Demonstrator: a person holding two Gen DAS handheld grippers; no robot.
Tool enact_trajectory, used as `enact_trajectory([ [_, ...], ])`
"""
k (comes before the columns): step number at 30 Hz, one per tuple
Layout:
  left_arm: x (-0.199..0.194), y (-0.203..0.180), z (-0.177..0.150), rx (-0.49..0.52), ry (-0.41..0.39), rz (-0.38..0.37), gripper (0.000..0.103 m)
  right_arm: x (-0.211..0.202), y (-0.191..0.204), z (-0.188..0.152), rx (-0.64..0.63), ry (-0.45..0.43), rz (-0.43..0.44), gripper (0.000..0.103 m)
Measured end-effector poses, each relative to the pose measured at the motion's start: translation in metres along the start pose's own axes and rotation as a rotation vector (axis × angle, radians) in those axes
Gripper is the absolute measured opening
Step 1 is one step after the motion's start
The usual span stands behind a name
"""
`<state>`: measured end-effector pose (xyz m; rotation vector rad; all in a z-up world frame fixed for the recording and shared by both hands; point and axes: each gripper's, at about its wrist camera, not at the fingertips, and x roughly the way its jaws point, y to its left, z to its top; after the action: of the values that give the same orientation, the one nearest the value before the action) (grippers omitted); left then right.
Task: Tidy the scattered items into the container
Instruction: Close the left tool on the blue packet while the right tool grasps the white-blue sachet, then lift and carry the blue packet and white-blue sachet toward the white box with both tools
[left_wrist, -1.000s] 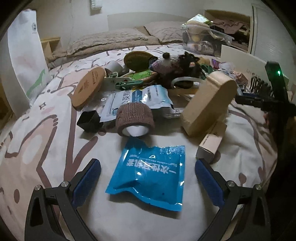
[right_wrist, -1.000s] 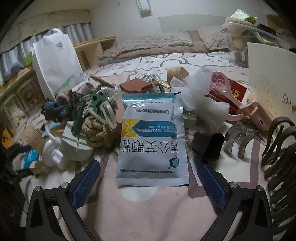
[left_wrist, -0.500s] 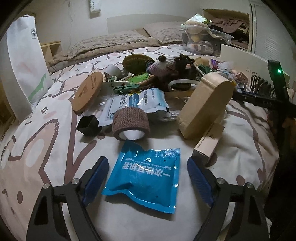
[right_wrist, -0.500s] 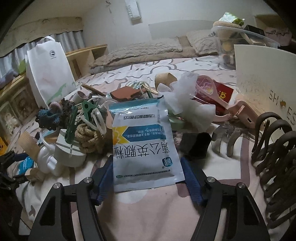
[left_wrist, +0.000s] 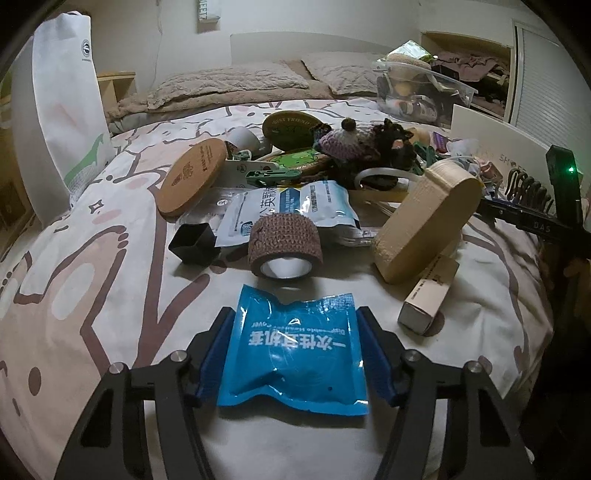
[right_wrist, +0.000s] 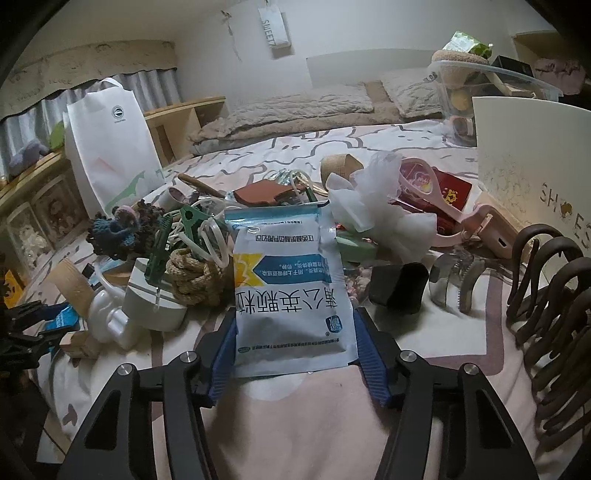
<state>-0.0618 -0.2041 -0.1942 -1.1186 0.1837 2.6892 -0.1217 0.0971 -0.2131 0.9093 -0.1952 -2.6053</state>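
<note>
Two wrist views look across a bed covered in a cream and pink patterned sheet (left_wrist: 92, 280) strewn with small household items.

In the left wrist view, the left gripper (left_wrist: 295, 345) has just been closing, and its blue pads now press against both side edges of a blue foil packet (left_wrist: 295, 350) printed with white Chinese characters. The packet lies flat on the sheet, its top edge crinkled between the pads. Just beyond the packet stands a roll of brown bandage wrap (left_wrist: 284, 242) on its side. Left of the roll sits a small black hexagonal cup (left_wrist: 194, 243). Right of the roll leans a beige oval wooden block (left_wrist: 424, 225), with a small cardboard box (left_wrist: 430, 295) at its foot. Behind the roll lie a round cork lid (left_wrist: 192, 177) and a crocheted toy (left_wrist: 354, 144).

In the right wrist view, the right gripper (right_wrist: 295, 345) has likewise just been closing, and its pads pinch the lower sides of a white and blue medicine sachet (right_wrist: 291, 288), which rises tilted from the sheet. Left of the sachet sits a knotted rope (right_wrist: 192, 277); right of it, a black cup (right_wrist: 399, 288) and dark curved hooks (right_wrist: 550, 295). A clear plastic storage bin (right_wrist: 491, 92), already holding items, stands far behind the sachet, near the pillows.
</note>
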Motion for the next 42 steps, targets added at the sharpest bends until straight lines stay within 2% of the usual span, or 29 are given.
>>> enact_trajectory([
  [7,-0.003,-0.001,0.000,0.004,-0.002,0.010,0.059,-0.003,-0.004,-0.001,0.019,-0.013,0.026,0.059],
  [9,-0.004,-0.002,0.000,0.005,-0.002,0.014,0.059,-0.004,-0.004,-0.002,0.022,-0.020,0.034,0.054],
  [18,-0.015,-0.002,0.000,-0.006,-0.017,0.038,0.059,-0.008,-0.001,0.000,0.019,-0.005,0.069,0.054],
  [19,-0.017,-0.001,0.000,-0.006,-0.020,0.037,0.059,-0.005,0.001,0.001,0.007,0.022,0.069,0.056],
  [21,-0.017,-0.001,0.000,-0.007,-0.023,0.039,0.059,0.000,0.005,0.004,-0.008,0.057,0.054,0.077],
  [23,-0.018,0.000,0.000,-0.011,-0.025,0.040,0.059,0.001,0.009,0.008,-0.028,0.073,0.065,0.086],
  [29,-0.020,0.004,-0.001,-0.022,-0.030,0.043,0.059,0.008,0.012,0.020,-0.046,0.107,0.074,0.086],
  [31,-0.021,0.006,-0.001,-0.028,-0.031,0.043,0.059,0.009,0.010,0.022,-0.035,0.110,0.081,0.083],
  [33,-0.022,0.006,-0.001,-0.031,-0.032,0.047,0.059,0.009,0.009,0.021,-0.026,0.108,0.070,0.060],
  [38,-0.025,0.005,0.003,-0.034,-0.033,0.057,0.059,0.003,0.007,0.021,-0.025,0.097,0.075,0.047],
  [42,-0.027,0.002,0.008,-0.029,-0.022,0.068,0.055,-0.004,0.012,0.024,-0.054,0.072,0.066,0.043],
])
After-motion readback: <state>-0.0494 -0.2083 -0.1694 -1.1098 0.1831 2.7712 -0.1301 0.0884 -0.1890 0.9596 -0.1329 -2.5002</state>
